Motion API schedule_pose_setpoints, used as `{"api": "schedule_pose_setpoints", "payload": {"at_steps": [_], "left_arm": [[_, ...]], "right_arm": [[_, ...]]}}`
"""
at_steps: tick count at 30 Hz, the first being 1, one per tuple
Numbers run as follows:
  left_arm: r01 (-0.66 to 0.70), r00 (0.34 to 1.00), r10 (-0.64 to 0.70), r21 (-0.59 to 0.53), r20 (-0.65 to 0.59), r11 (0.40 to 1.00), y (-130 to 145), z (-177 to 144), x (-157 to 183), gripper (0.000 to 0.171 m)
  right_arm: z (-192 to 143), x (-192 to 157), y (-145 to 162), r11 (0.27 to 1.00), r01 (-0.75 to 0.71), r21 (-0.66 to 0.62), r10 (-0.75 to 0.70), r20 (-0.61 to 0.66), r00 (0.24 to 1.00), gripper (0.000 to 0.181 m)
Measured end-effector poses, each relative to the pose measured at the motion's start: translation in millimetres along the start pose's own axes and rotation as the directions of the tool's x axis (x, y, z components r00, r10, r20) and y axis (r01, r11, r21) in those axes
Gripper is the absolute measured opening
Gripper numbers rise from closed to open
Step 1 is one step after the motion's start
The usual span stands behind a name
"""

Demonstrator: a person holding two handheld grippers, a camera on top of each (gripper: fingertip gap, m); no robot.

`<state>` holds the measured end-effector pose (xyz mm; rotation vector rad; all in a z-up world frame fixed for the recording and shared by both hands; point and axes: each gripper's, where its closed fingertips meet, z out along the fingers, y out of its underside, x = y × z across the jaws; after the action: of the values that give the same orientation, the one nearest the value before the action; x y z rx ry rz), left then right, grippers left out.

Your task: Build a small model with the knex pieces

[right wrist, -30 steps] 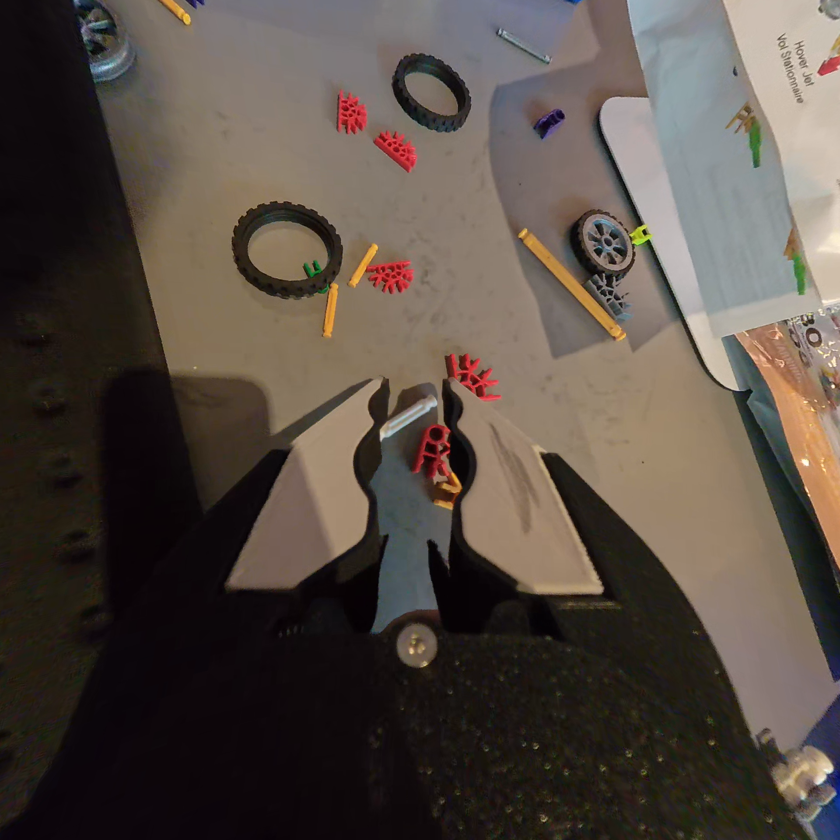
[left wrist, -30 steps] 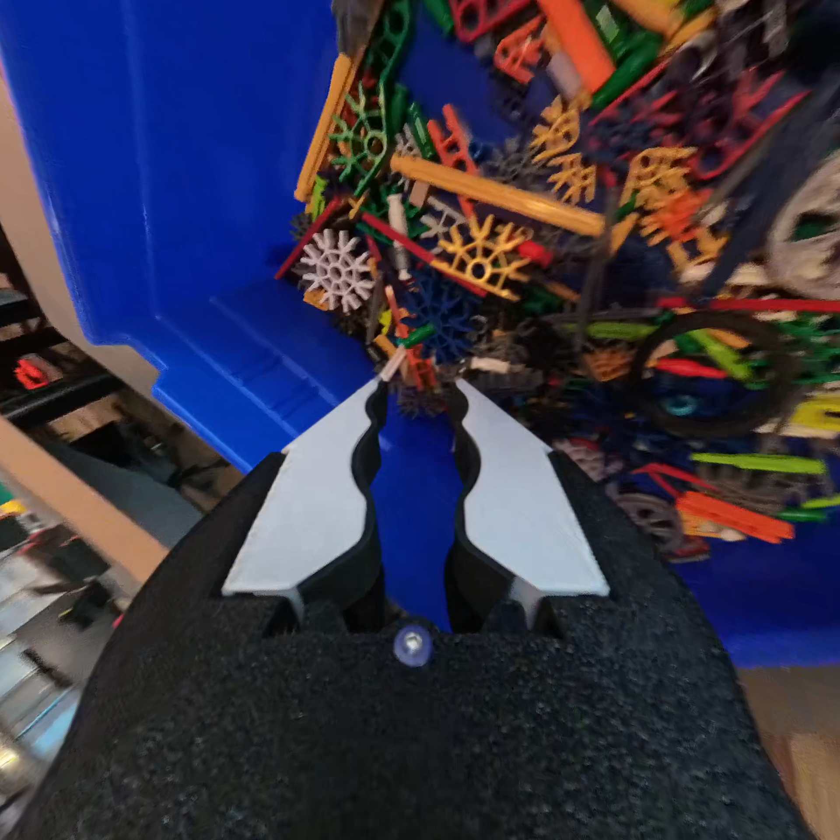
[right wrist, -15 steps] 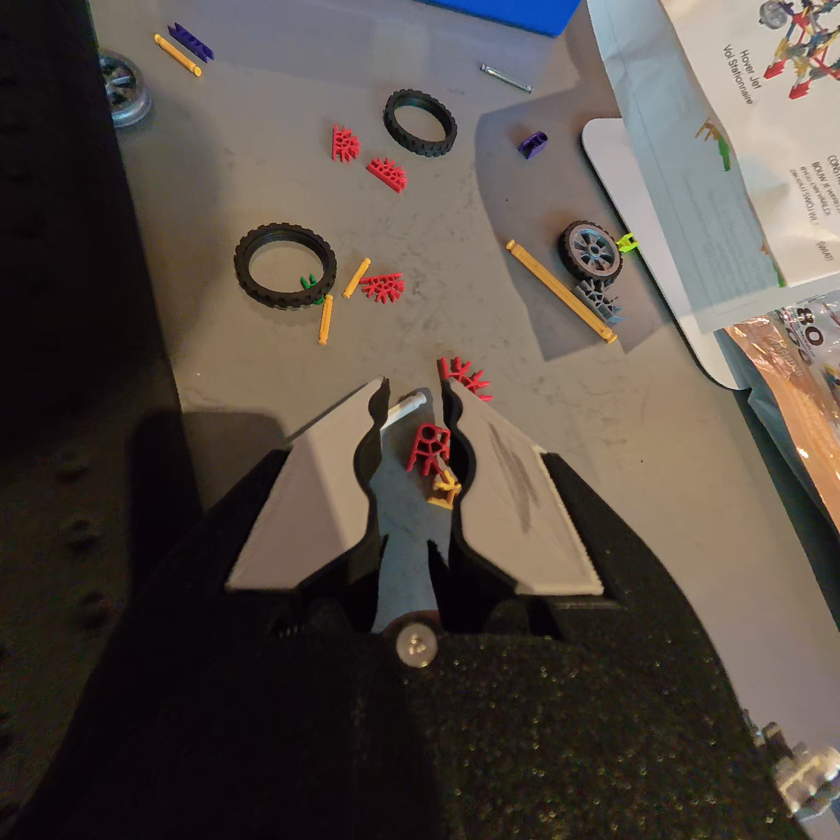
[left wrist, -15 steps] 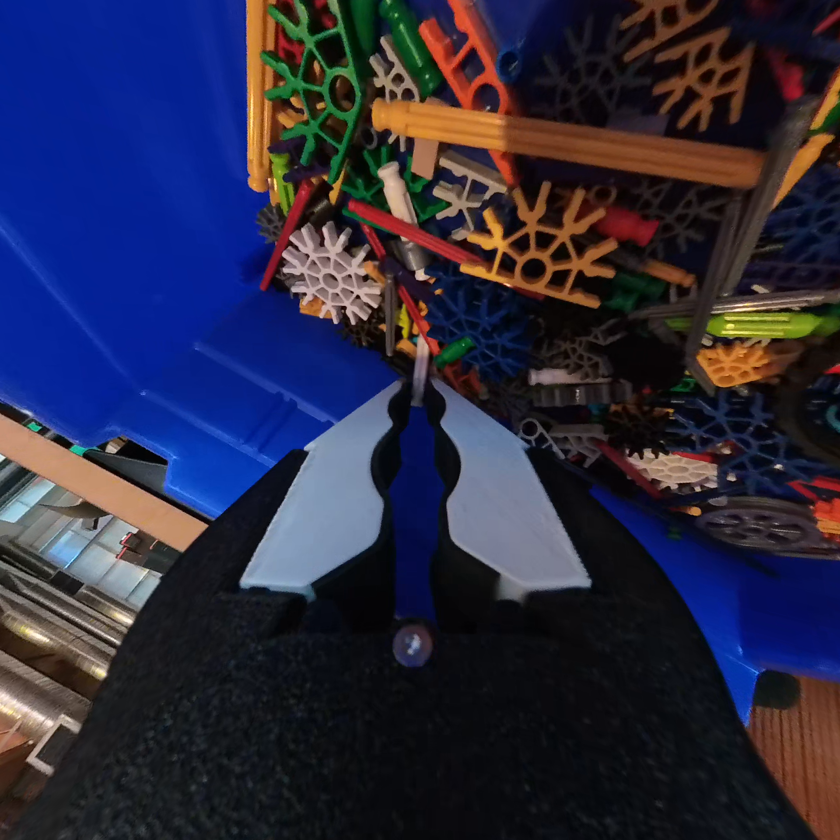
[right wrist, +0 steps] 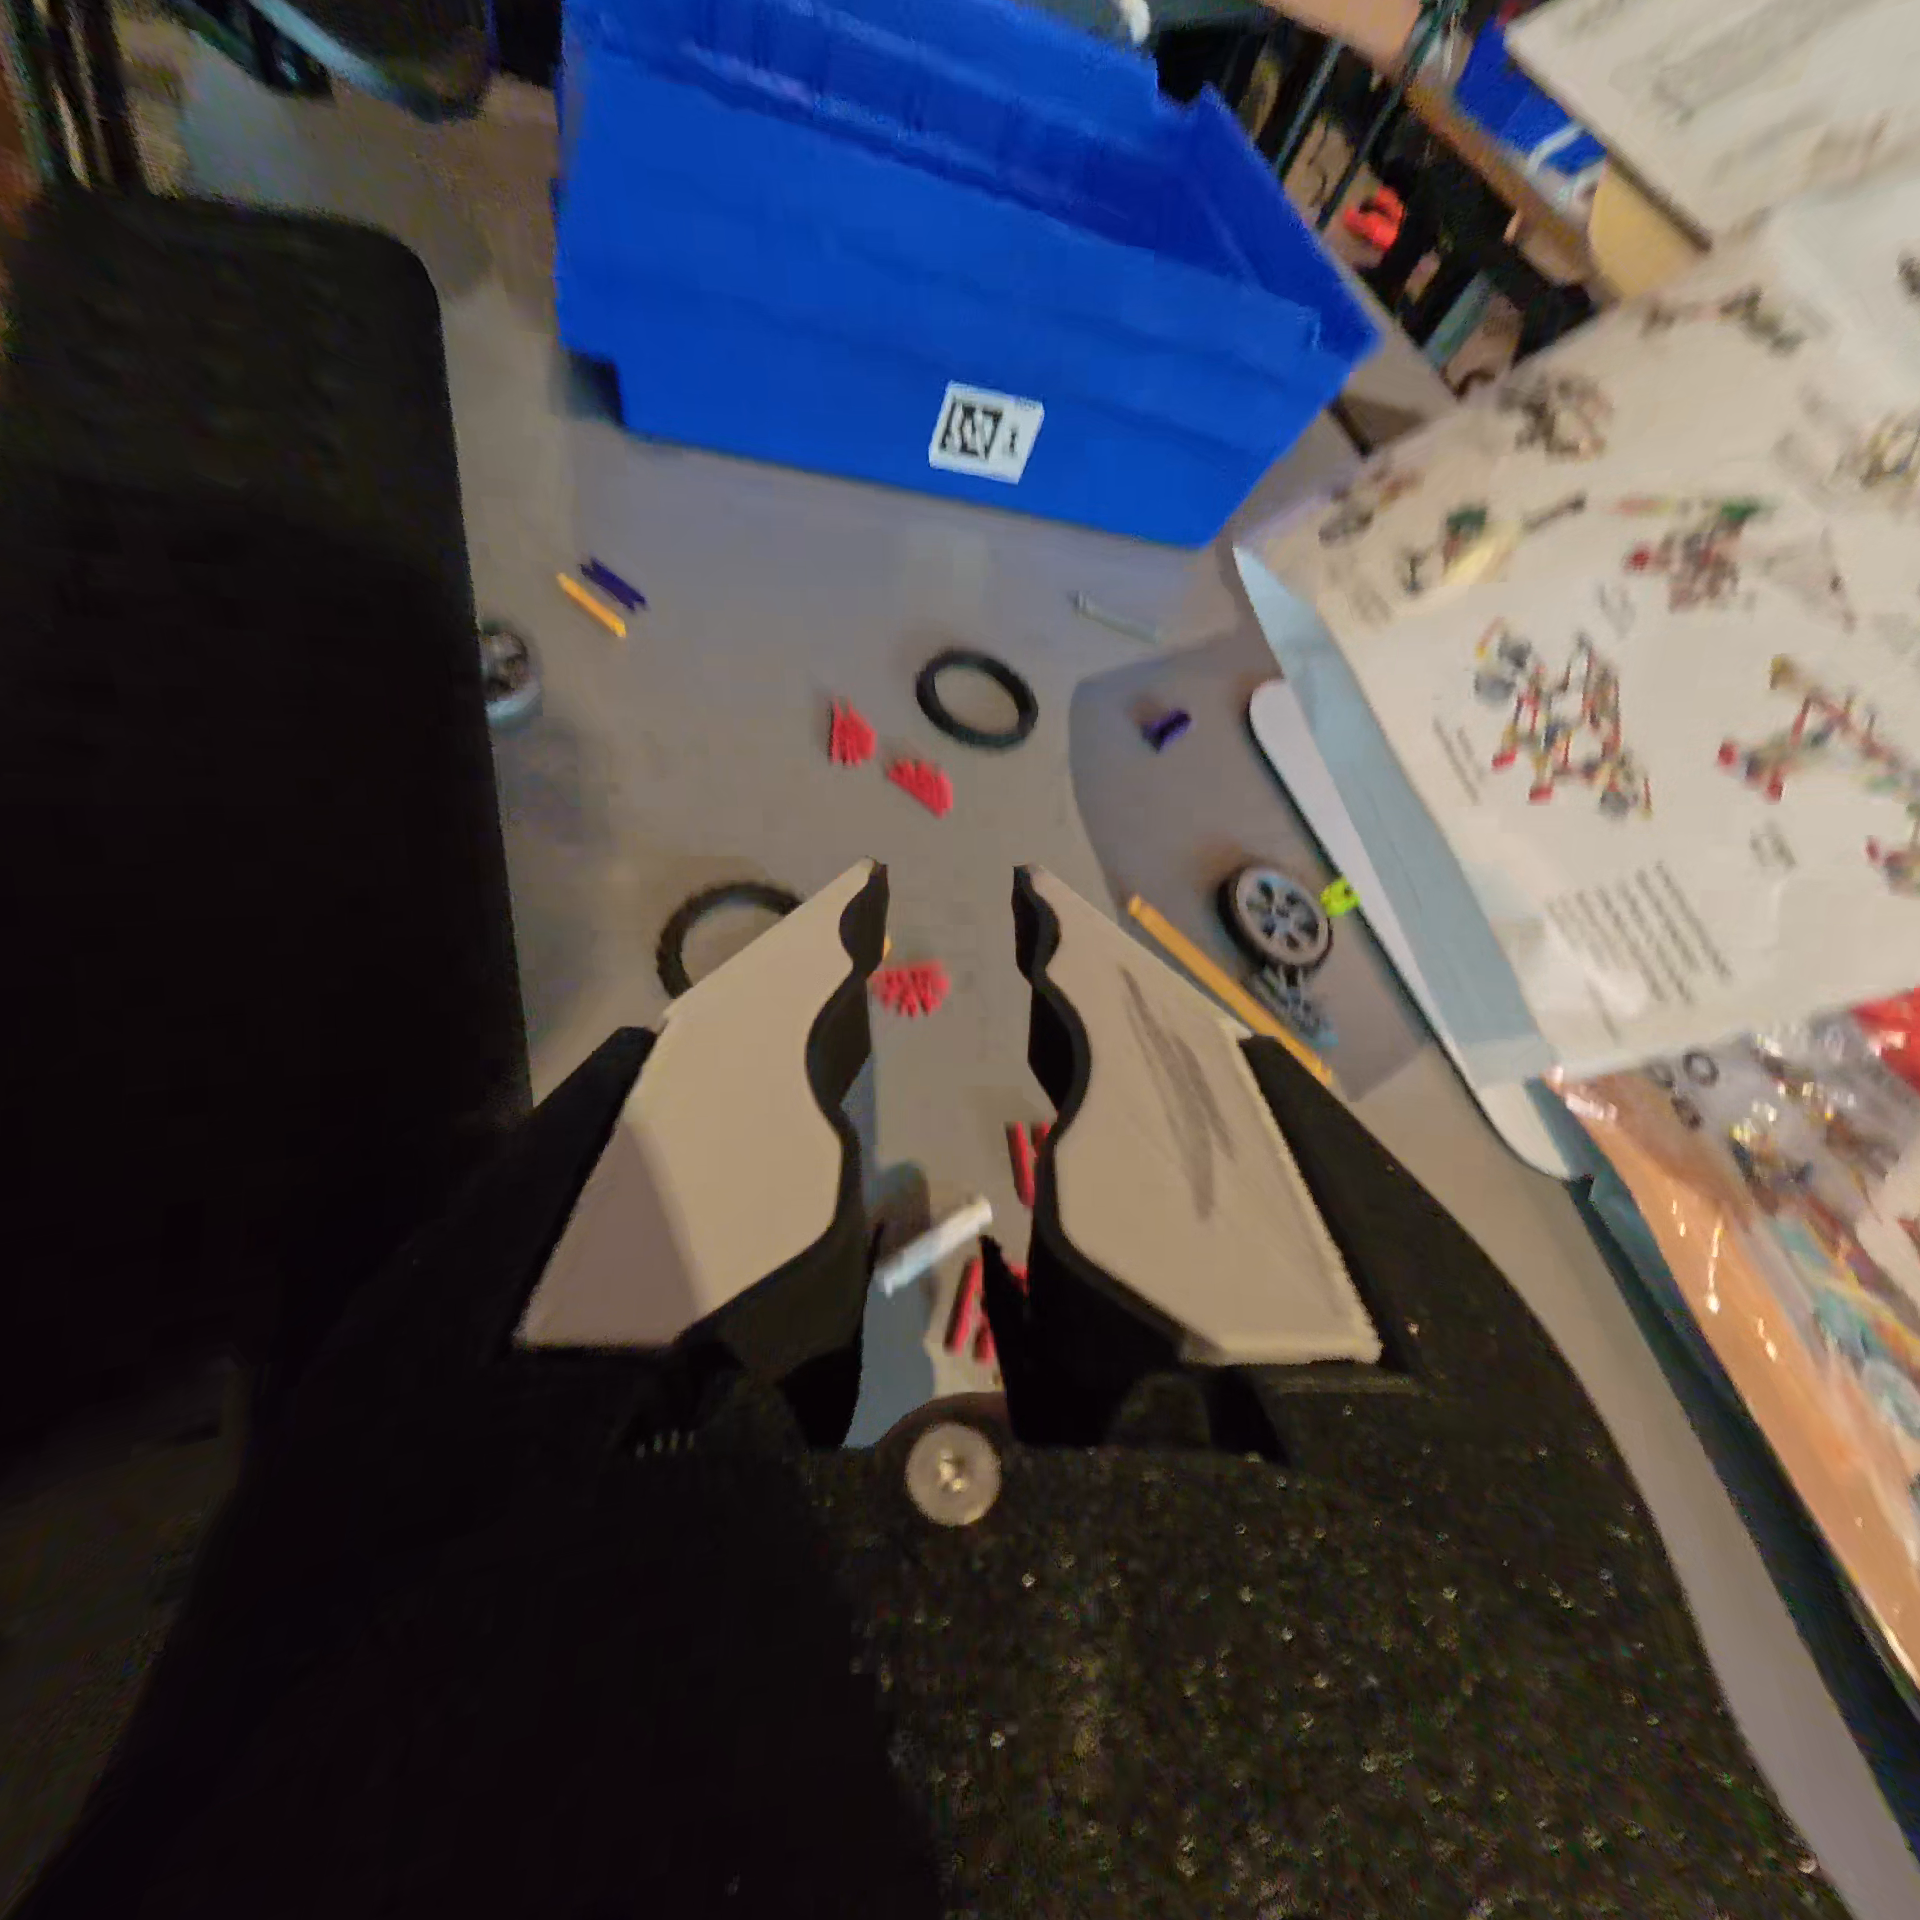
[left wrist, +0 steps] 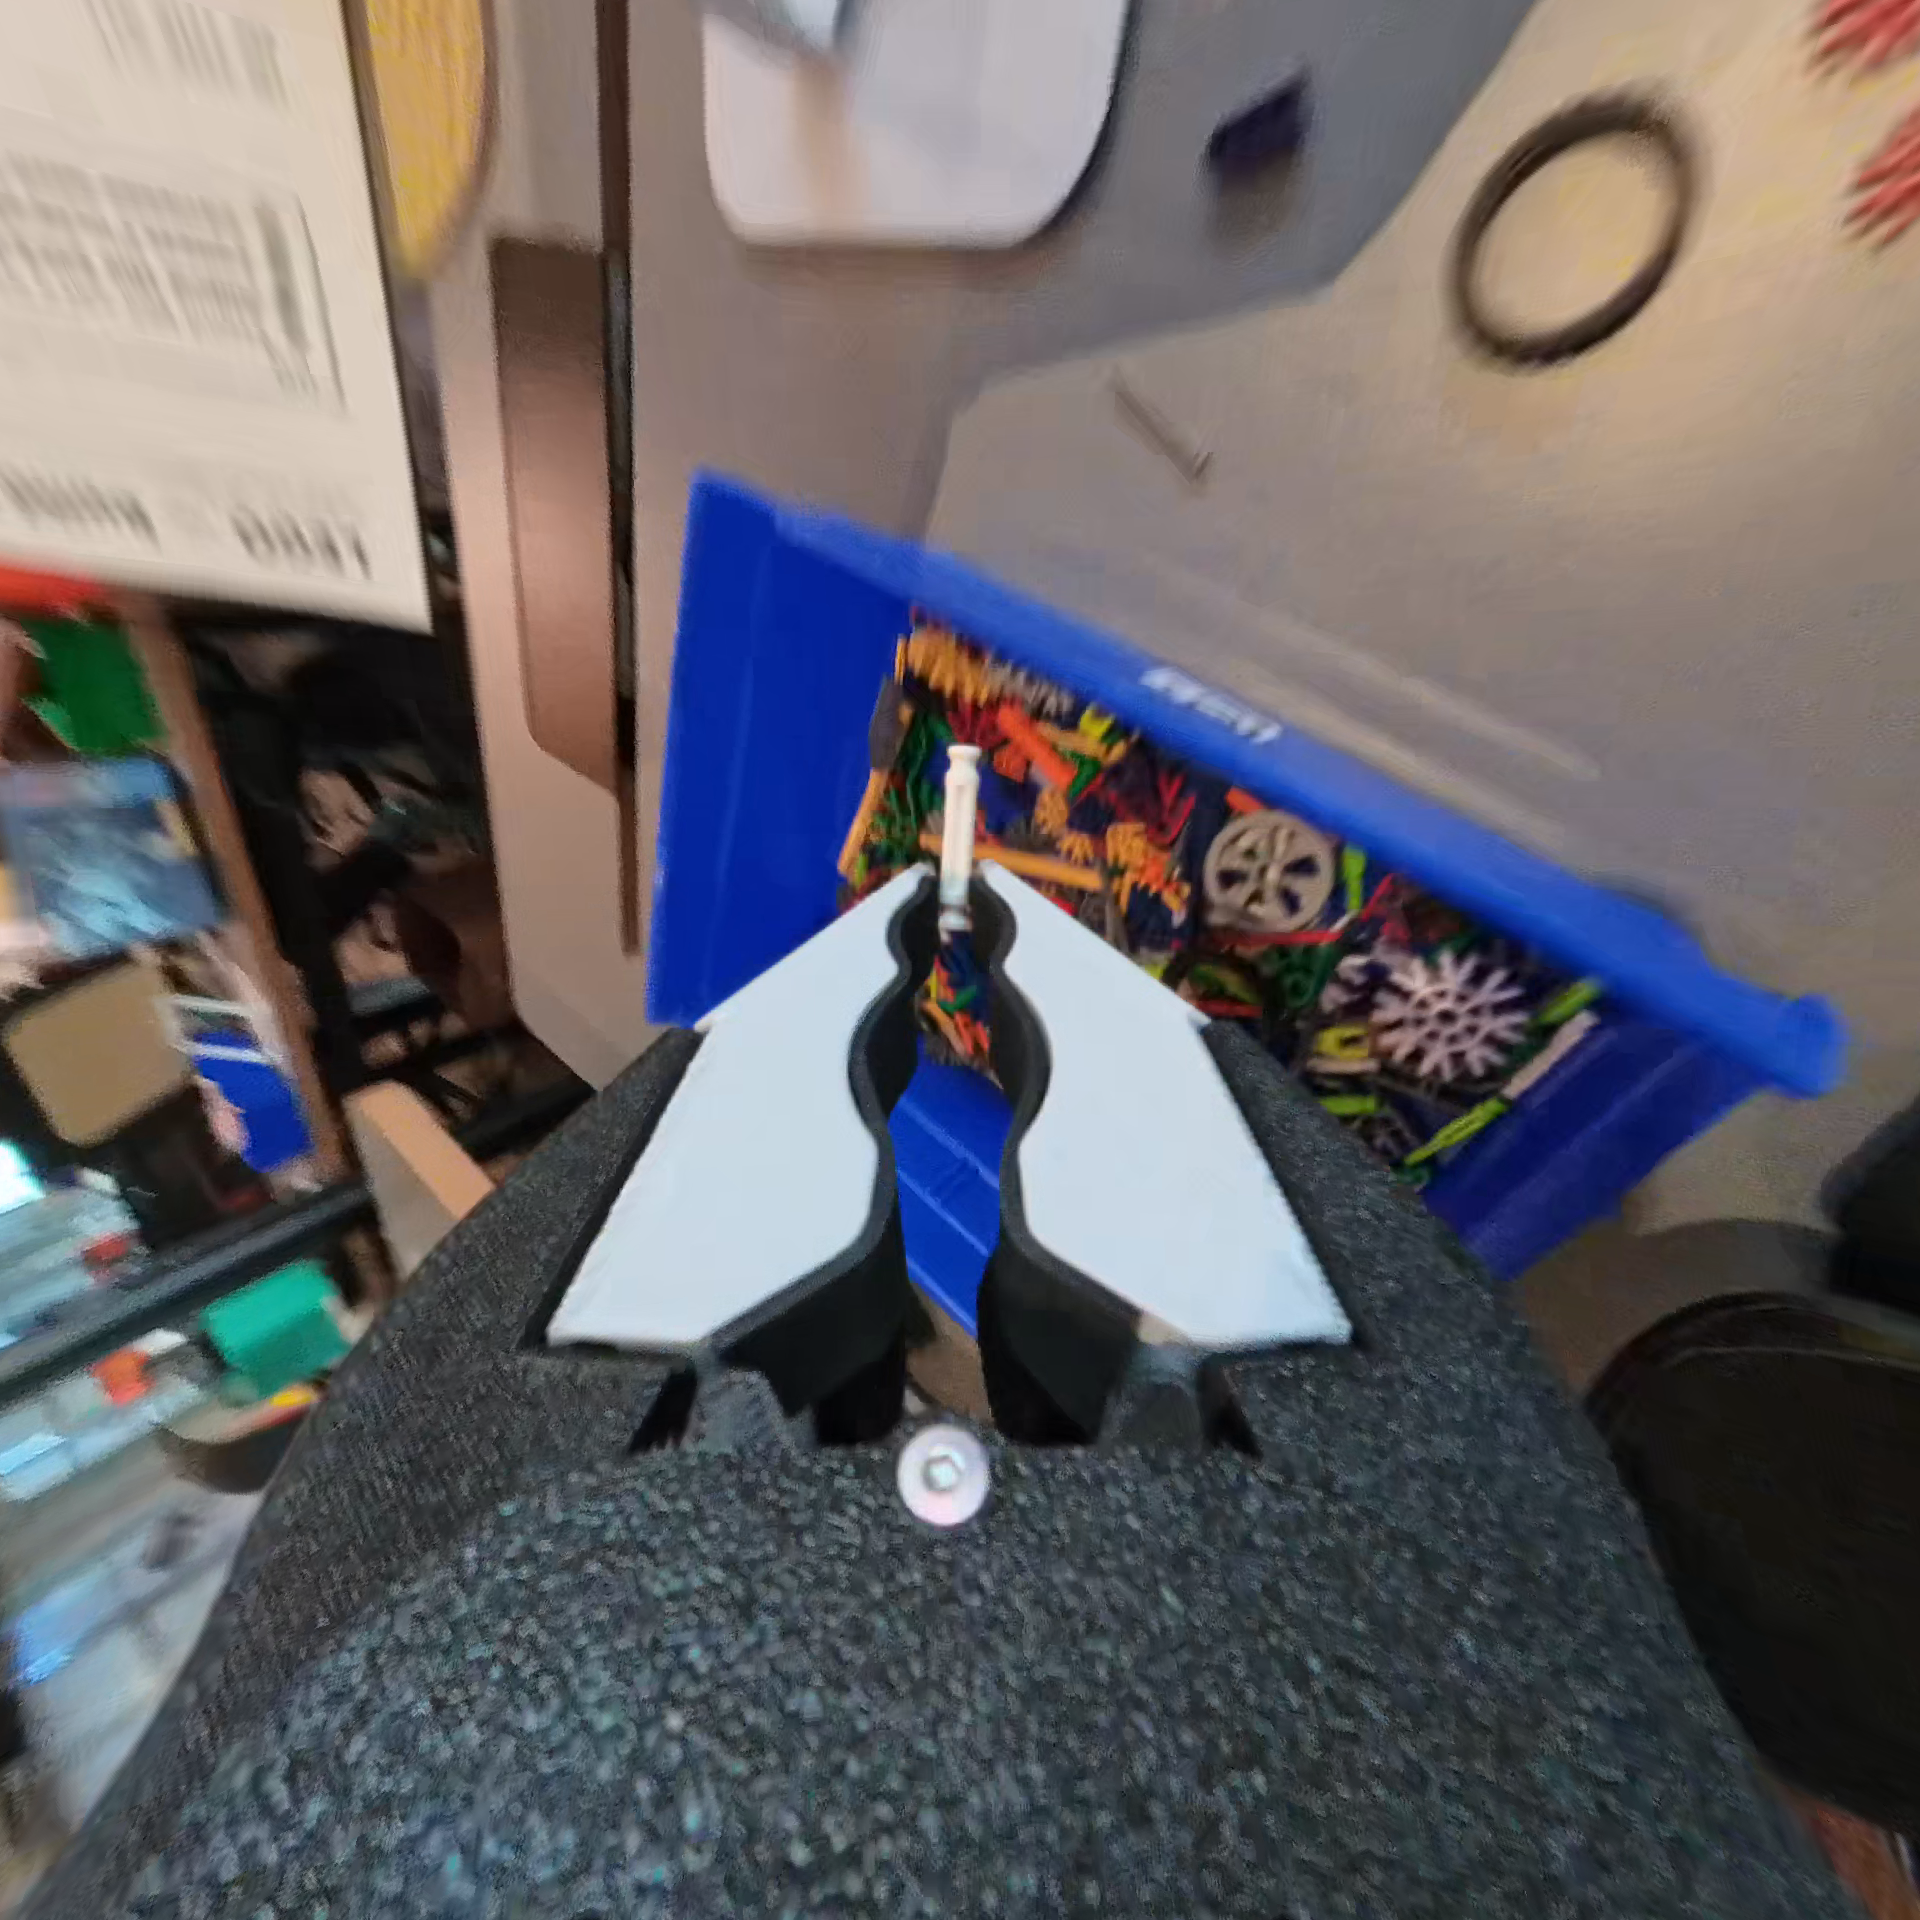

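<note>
My left hand-held gripper (left wrist: pixel 954 896) is clamped on a short white plastic rod (left wrist: pixel 957 831), pinched at its lower end between the fingertips so that it projects straight ahead of them. A second ago these tips were down in the pile of parts with a gap between them; they are now closed and raised clear, and the blue plastic bin of mixed coloured construction parts (left wrist: pixel 1236 717) lies well beyond and below them on the grey tabletop (left wrist: pixel 1351 499). In my judgement the rod has been extracted from the bin.

My right hand-held gripper (right wrist: pixel 950 883) has its fingers apart and holds nothing. Earlier it sat low over a second white rod (right wrist: pixel 932 1245) and small red connector pieces (right wrist: pixel 971 1299); it is now lifted and tilted up, so those parts lie under its base and the blue bin is far ahead. A black rubber tyre ring (right wrist: pixel 977 698) lies ahead of the tips.
</note>
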<state>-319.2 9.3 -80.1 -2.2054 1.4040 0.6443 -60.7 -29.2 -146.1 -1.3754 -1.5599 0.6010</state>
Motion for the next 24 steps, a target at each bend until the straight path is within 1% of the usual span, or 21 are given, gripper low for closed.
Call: {"api": "schedule_pose_setpoints", "payload": {"at_steps": [2, 4, 6, 8, 10, 12, 13, 15, 18, 21, 22, 24], "left_arm": [[-0.112, 0.994, 0.111, 0.037, 0.026, 0.993, -37.2, -16.0, 22.5, 0.006], [-0.184, 0.983, 0.182, 0.114, 0.021, 0.976, -76.8, -24.4, 49.1, 0.005], [-0.245, 0.969, 0.249, 0.169, -0.001, 0.955, -105.9, -25.5, 74.8, 0.006], [-0.261, 0.958, 0.281, 0.239, -0.052, 0.935, -129.4, -26.1, 98.0, 0.006], [-0.278, 0.948, 0.309, 0.279, -0.073, 0.919, -143.2, -28.2, 109.6, 0.006], [-0.260, 0.937, 0.321, 0.339, -0.140, 0.904, -156.9, -31.6, 127.2, 0.005], [-0.273, 0.932, 0.335, 0.345, -0.136, 0.898, -161.3, -30.5, 131.3, 0.006], [-0.295, 0.922, 0.361, 0.349, -0.141, 0.889, -167.3, -27.8, 139.9, 0.006], [-0.311, 0.912, 0.381, 0.351, -0.151, 0.883, -172.2, -24.4, 147.6, 0.005], [-0.297, 0.914, 0.373, 0.361, -0.162, 0.884, -175.7, -22.8, 149.0, 0.005], [-0.295, 0.912, 0.374, 0.363, -0.169, 0.884, -176.3, -23.3, 149.8, 0.005], [-0.293, 0.911, 0.375, 0.371, -0.170, 0.881, -178.5, -24.8, 150.1, 0.006]], "right_arm": [[7.3, -6.1, -18.1, 0.999, 0.025, 0.032, -0.025, 0.008, 1.000, 0.027], [14.8, -8.0, -34.9, 0.996, 0.060, 0.063, -0.059, -0.019, 0.998, 0.030], [20.4, -8.1, -48.4, 0.992, 0.100, 0.074, -0.095, -0.060, 0.994, 0.033], [24.0, -7.2, -56.9, 0.986, 0.148, 0.073, -0.140, -0.107, 0.984, 0.034], [27.4, -5.8, -56.9, 0.983, 0.180, 0.045, -0.172, -0.141, 0.975, 0.035], [29.3, -5.5, -54.6, 0.980, 0.197, 0.028, -0.190, -0.159, 0.969, 0.035], [29.9, -7.3, -53.1, 0.979, 0.202, 0.024, -0.196, -0.155, 0.968, 0.034], [31.2, -9.9, -48.9, 0.976, 0.216, 0.009, -0.212, -0.147, 0.966, 0.029], [30.6, -6.0, -42.0, 0.969, 0.247, -0.027, -0.247, -0.169, 0.954, 0.015], [28.8, -4.9, -37.4, 0.973, 0.227, -0.034, -0.229, -0.158, 0.960, 0.014], [28.4, -6.7, -35.7, 0.970, 0.238, -0.040, -0.241, -0.147, 0.959, 0.006], [26.7, -4.4, -34.5, 0.969, 0.242, -0.048, -0.246, -0.167, 0.955, 0.004]]}}
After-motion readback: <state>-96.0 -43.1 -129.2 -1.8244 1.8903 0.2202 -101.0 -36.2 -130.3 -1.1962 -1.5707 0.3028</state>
